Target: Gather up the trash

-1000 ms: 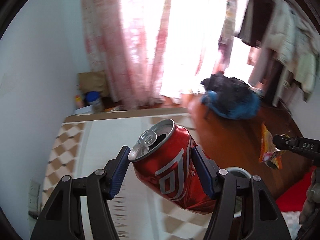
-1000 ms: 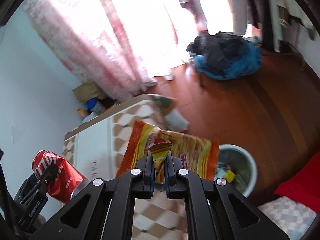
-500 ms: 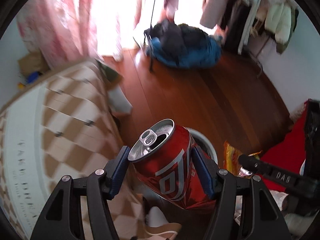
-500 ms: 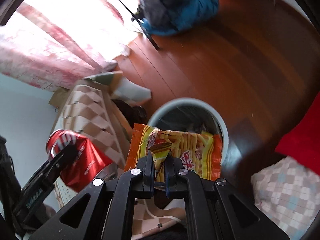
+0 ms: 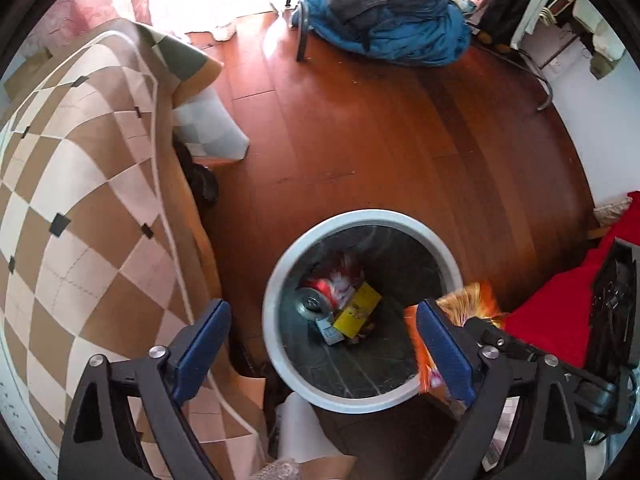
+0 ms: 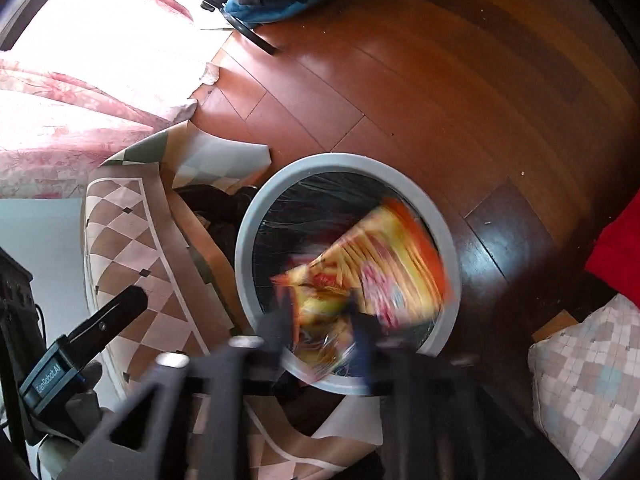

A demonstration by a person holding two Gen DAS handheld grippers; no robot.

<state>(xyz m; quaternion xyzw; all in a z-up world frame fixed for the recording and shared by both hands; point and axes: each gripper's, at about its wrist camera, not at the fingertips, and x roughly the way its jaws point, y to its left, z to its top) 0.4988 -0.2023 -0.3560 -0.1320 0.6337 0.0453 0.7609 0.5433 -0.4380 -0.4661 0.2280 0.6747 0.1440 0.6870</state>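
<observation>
A white-rimmed bin (image 5: 276,276) with a black liner stands on the wooden floor, right below both grippers. A red soda can (image 5: 320,295) lies inside it, blurred, beside a yellow wrapper (image 5: 357,310). My left gripper (image 5: 320,312) hangs open over the bin with nothing between its blue pads. In the right wrist view my right gripper (image 6: 320,320) is blurred, its fingers spread apart; the orange-and-yellow snack bag (image 6: 372,264) is smeared by motion just past them, over the bin (image 6: 244,256). From the left wrist view the bag (image 5: 476,300) shows at the right gripper's tip.
A brown-and-cream checkered cover (image 5: 80,208) drapes furniture to the left of the bin. A blue and dark heap of clothes (image 5: 384,24) lies on the floor at the back. Red fabric (image 5: 560,320) and a patchwork cushion (image 6: 588,380) sit to the right.
Both grippers swung from the checkered surface to above the bin. The left one opened and the can dropped in. The right one's fingers parted and the snack bag is moving.
</observation>
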